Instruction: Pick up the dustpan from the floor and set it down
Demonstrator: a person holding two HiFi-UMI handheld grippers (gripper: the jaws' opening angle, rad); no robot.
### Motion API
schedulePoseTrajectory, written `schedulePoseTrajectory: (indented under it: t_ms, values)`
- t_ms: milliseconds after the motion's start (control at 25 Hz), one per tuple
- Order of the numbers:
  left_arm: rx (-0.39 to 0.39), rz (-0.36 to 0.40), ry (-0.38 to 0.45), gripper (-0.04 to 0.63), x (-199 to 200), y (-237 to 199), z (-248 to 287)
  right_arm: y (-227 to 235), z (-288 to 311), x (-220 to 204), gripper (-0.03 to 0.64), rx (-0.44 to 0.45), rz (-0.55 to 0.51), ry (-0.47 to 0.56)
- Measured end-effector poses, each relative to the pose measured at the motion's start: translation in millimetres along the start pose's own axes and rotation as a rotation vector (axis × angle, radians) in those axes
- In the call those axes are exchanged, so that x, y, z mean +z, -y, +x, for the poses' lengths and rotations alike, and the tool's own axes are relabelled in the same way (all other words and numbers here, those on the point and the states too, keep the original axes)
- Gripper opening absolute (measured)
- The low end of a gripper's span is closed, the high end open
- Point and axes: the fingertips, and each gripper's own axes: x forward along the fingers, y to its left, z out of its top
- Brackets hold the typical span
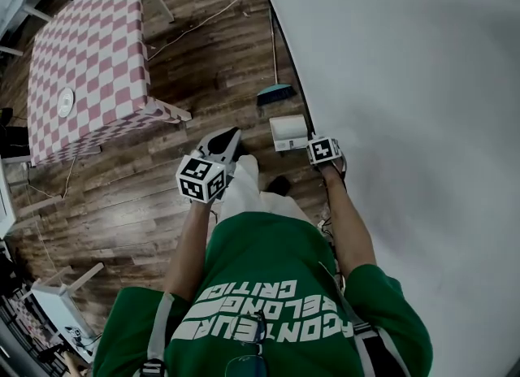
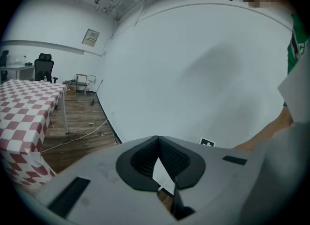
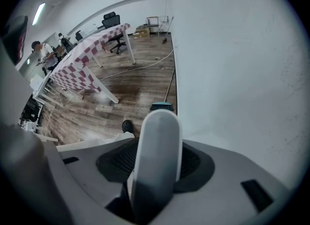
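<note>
Dustpan (image 1: 288, 132) looks light, stiff plastic; grip its handle (image 3: 159, 134), upright between right claw's (image 3: 156, 165) parted jaws; left claw (image 2: 158, 144) closed, empty

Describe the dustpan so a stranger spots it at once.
Find the white wall and follow its foot along the wooden floor to the teal broom head. Just nearer the person lies the dustpan: white and boxy, unlike the teal broom.

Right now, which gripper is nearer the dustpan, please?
Right. The right gripper has the handle of the dustpan between its jaws; the left gripper hangs apart, to the left.
</note>
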Motion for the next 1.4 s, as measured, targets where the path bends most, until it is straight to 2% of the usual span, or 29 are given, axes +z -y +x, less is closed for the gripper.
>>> schedulePoseTrajectory:
  t_ms: [160,440,800,1080,1120,1280,1400]
  values:
    - [0.002,0.004,-0.006,0.003,0,4,1,8,-17,-2,0.198,-0.013,0.012,0.028]
    - [-0.001,0.03,-0.023,0.003,0,12,7,23,-66,11,0.214,0.016,0.052,0.161]
    - [0.021,0.039,-0.014,0.003,6,14,7,26,-146,33,0.219,0.053,-0.028,0.33]
    - [0.049,0.045,0.006,0.003,16,13,8,34,-223,72,0.216,0.011,-0.059,0.55]
    - [0.058,0.041,0.014,0.003,18,11,7,33,-233,80,0.209,0.008,-0.066,0.583]
    - [0.085,0.022,0.054,0.003,26,5,1,23,-272,108,0.051,-0.02,-0.099,0.724]
    - [0.089,0.016,0.084,0.003,33,5,-5,10,-292,123,0.016,-0.014,-0.121,0.805]
